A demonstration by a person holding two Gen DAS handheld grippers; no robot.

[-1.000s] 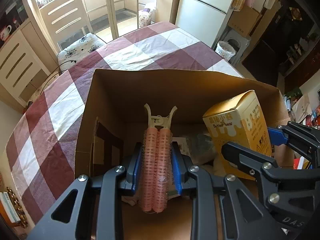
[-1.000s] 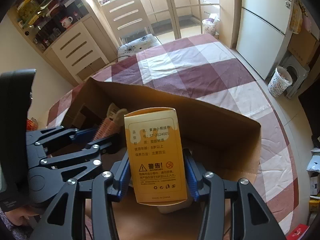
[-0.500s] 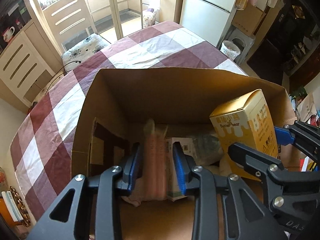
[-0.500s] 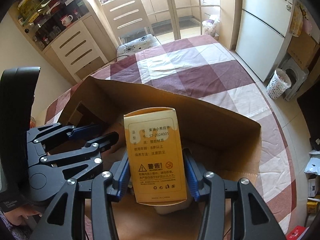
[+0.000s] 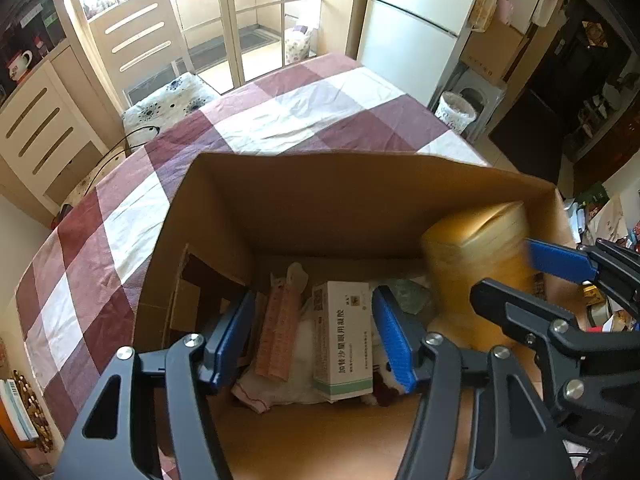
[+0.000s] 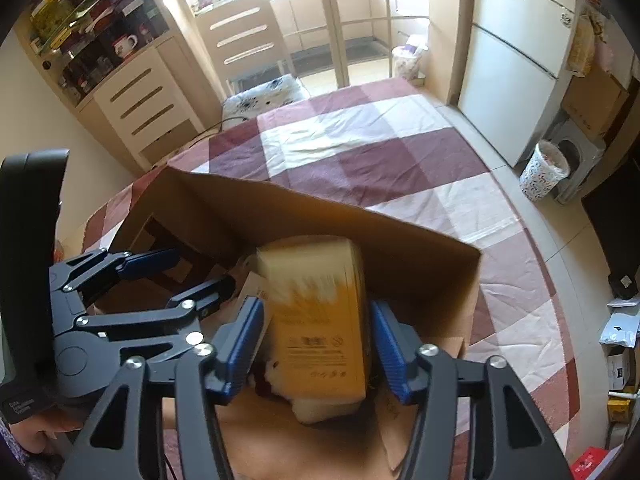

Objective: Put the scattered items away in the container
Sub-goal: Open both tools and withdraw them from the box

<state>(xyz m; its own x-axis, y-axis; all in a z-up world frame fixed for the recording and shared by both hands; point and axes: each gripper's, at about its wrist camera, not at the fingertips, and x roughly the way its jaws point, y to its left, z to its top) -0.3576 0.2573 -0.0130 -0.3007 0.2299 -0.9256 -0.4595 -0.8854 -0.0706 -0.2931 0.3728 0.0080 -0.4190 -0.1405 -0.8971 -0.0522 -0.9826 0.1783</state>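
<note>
over the cardboard box (image 5: pixel 224 216), the left gripper (image 5: pixel 314 338) is opening, pink curler (image 5: pixel 280 328) lying below at 11 o'clock; the right gripper (image 6: pixel 318 346) is opening, blurred yellow carton (image 6: pixel 320 320) loose between its jaws.

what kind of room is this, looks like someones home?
Most likely a home dining area next to a kitchen: a table with a checked tablecloth, a white fridge, a slatted dining chair and a cabinet of mugs and jars.
</note>
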